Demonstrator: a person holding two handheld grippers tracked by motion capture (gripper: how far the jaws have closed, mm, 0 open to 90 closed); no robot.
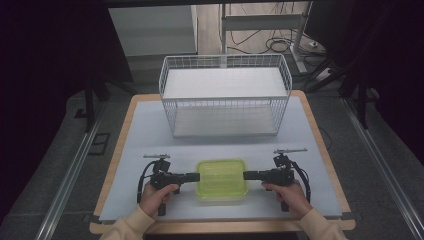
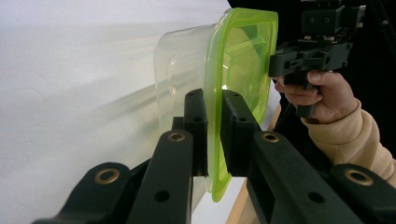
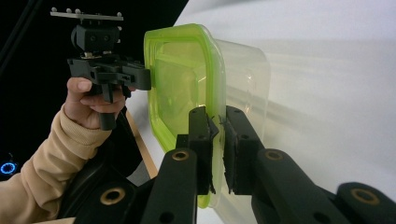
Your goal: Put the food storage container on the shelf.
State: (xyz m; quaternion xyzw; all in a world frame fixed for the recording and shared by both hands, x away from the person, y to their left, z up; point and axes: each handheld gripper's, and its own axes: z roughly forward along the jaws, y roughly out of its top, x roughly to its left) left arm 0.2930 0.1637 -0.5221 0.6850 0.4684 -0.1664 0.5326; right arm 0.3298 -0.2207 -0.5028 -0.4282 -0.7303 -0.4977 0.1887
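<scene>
Right now your clear plastic container with its green lid sits on the white table near your edge, between both grippers. Your left gripper has its jaws clamped on the lid's rim at one side; your right gripper has its jaws closed on the rim at the opposite side. Farther back, well apart, stands a white wire basket.

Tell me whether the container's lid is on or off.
On: the green lid sits across the clear container, with both grippers' jaws clamped over its rim.
</scene>
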